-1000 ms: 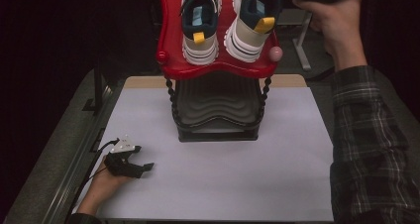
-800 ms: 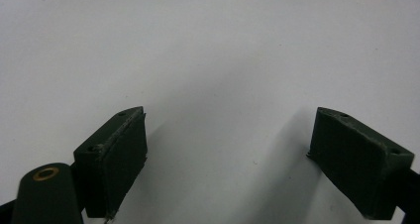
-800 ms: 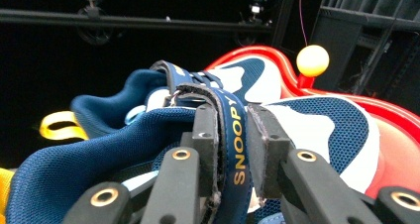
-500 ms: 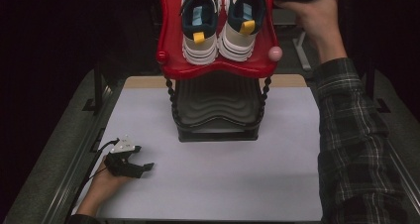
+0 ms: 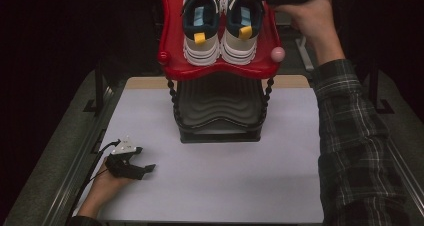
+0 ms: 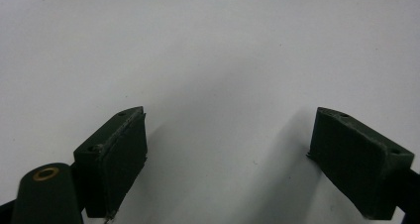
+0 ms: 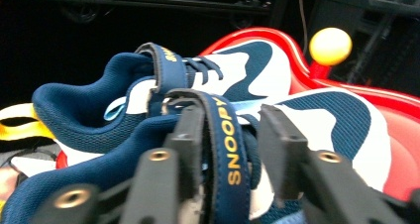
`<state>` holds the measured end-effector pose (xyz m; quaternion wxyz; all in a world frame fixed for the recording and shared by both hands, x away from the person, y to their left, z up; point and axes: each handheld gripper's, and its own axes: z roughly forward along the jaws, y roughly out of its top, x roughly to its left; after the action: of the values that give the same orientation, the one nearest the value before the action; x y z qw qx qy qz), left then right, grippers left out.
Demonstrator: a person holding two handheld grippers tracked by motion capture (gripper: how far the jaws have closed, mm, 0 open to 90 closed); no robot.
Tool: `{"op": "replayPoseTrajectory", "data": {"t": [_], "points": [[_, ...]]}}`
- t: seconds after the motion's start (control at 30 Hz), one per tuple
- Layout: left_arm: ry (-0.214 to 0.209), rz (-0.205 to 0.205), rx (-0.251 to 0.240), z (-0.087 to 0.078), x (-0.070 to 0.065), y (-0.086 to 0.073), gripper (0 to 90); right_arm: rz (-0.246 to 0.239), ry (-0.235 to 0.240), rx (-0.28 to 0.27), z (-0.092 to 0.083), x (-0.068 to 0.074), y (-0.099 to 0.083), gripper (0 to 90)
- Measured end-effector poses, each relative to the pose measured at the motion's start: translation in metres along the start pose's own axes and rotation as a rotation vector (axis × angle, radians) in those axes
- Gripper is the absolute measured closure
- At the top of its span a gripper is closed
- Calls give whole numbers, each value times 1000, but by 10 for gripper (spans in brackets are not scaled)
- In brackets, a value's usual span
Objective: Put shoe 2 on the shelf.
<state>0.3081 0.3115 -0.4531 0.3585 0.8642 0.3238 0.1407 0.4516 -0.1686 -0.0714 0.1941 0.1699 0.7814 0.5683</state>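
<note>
we see red shoe rack [image 5: 175,68] at table's far middle, two navy-white sneakers on its top tier, heels toward us. right gripper [image 7: 229,135] up at right sneaker [image 5: 242,28], its jaws either side of strap marked snoopy [image 7: 227,144]; left jaw against strap, right jaw a little off it, so grip we cannot tell. left sneaker [image 5: 200,31] just beside. left gripper [image 6: 228,154] low on white mat [image 5: 225,186], near-left, jaws spread wide, nothing between.
</note>
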Motion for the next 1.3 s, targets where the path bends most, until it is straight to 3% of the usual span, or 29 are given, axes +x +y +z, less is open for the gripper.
{"op": "replayPoseTrajectory", "data": {"t": [0.07, 0.17, 0.37, 0.5, 0.73, 1.07, 1.3], "points": [[-1, -2, 0, 0, 0, 0, 139, 23, -6, -5, -7, -1, -3, 503], [-1, -2, 0, 0, 0, 0, 139, 58, 17, -31, -19, 0, -8, 475], [2, 1, -2, 0, 0, 0, 139, 72, -28, -23, -44, 5, -21, 390], [1, -1, -2, 0, 0, 0, 139, 87, -46, -33, -64, 8, -30, 367], [1, -1, -2, 0, 0, 0, 139, 110, -80, -3, -90, 16, -52, 350], [0, 0, 1, 0, 0, 0, 139, 134, -101, 27, -109, 30, -91, 327], [0, -2, -1, 0, 0, 0, 139, 150, -108, 60, -114, 43, -124, 303]]}}
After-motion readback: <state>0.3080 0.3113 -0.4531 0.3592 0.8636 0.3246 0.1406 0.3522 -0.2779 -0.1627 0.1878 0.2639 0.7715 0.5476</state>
